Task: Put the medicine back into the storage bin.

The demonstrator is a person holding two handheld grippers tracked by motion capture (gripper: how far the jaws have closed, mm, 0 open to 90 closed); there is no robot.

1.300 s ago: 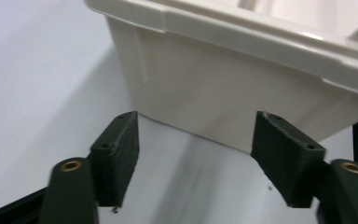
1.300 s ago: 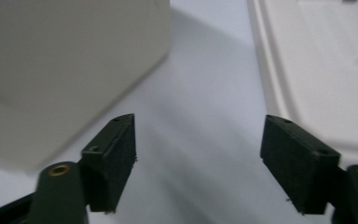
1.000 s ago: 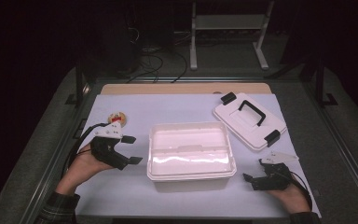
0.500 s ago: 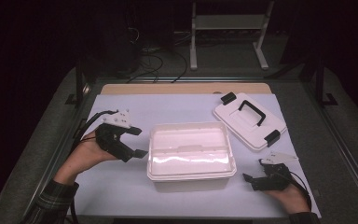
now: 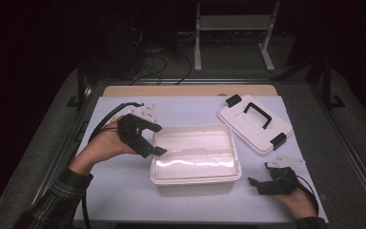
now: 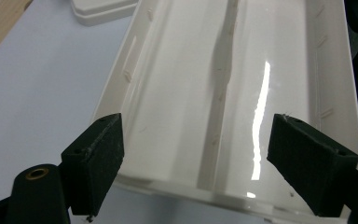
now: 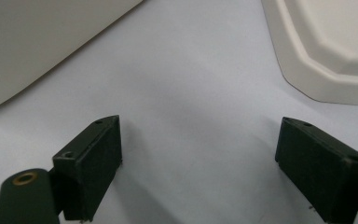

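The surface [image 5: 124, 191] carries an open white tub [image 5: 195, 160] at its middle, with the lid [image 5: 255, 123] lying behind it to the right. The left claw [image 5: 156, 140] hangs spread wide and empty over the tub's left rim. The right claw [image 5: 259, 174] rests low, wide and empty, right of the tub.

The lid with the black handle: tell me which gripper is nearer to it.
Right. The right gripper rests on the table just in front of the lid, apart from it. The left gripper is across the open white box, at its left rim.
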